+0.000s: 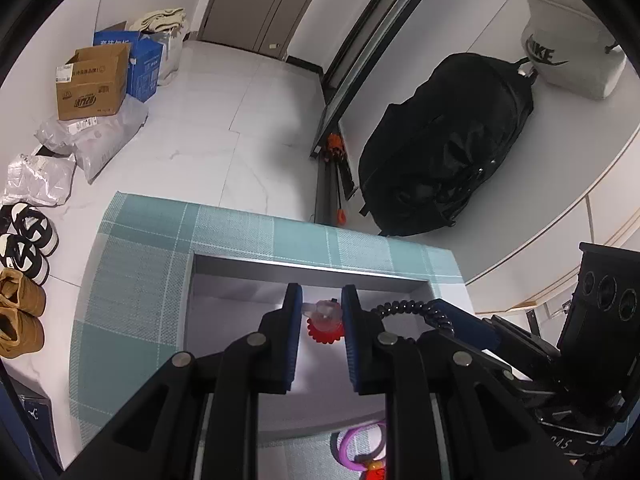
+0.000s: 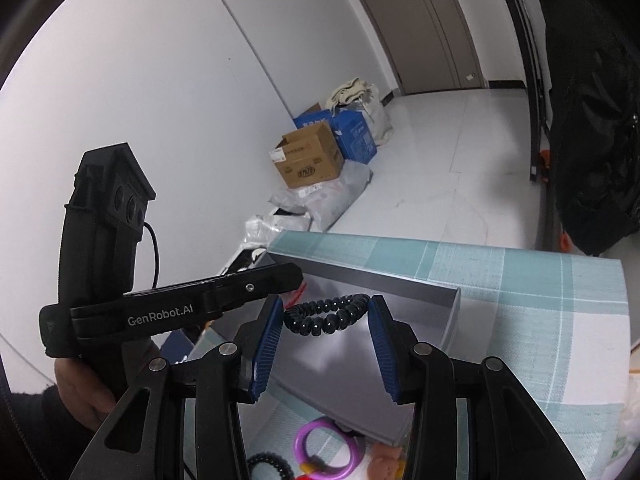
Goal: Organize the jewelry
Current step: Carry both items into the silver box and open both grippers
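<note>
A grey open box (image 1: 308, 270) stands on the teal checked cloth (image 1: 132, 300). My left gripper (image 1: 321, 299) is over the box, shut on a small pink and red trinket (image 1: 325, 320). My right gripper (image 2: 326, 312) is also over the box (image 2: 400, 292), shut on a black spiral hair tie (image 2: 326, 315), which shows at the right in the left wrist view (image 1: 416, 310). A purple ring (image 2: 324, 446) and another black spiral tie (image 2: 272, 465) lie on the cloth in front of the box.
Cardboard and blue boxes (image 1: 90, 82), plastic bags and shoes (image 1: 20, 276) line the floor at left. A black backpack (image 1: 448, 148) and a white bag (image 1: 568, 40) sit on a white surface at right. The table edge lies just beyond the box.
</note>
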{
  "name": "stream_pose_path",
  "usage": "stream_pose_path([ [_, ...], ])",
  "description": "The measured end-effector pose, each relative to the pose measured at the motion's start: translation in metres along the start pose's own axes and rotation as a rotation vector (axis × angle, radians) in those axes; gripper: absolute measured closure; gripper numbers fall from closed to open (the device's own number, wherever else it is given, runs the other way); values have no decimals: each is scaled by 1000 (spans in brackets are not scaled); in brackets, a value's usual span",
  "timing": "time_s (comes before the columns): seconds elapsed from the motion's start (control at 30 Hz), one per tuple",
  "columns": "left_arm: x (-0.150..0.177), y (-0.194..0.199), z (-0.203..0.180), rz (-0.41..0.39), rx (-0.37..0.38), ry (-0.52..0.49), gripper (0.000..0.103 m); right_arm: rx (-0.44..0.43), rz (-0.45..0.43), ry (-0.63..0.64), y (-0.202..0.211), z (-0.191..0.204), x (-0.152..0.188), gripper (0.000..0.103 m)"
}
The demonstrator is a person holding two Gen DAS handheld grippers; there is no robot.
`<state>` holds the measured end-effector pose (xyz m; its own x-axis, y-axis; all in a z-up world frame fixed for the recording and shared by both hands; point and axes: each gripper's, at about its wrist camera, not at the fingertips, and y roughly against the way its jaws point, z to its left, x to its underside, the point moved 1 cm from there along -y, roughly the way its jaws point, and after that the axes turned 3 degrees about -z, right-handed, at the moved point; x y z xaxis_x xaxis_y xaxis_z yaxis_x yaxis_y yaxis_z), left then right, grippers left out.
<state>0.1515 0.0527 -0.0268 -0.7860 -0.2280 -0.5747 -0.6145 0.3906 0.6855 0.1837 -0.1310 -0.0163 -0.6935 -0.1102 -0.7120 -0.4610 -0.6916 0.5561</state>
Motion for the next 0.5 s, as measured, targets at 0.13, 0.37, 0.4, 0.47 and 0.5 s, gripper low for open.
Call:
stream_pose_path([
  [0.13,-2,-7,3,25,13,27,88,3,11,-22,-9,-7,2,61],
  [0.37,-3,-11,4,53,-3,37,83,14,15,-35,-13,-12,4,58],
  [0.4,-4,-10,6,49,15,53,78,16,14,-34,-12,-13,4,56],
  [0.47,-5,-6,8,35,49,70,67,18,-2,-28,-8,-12,4,45],
  [0.5,-5,-4,8,23,41,69,59,18,-13,-27,-4,-11,3,41],
])
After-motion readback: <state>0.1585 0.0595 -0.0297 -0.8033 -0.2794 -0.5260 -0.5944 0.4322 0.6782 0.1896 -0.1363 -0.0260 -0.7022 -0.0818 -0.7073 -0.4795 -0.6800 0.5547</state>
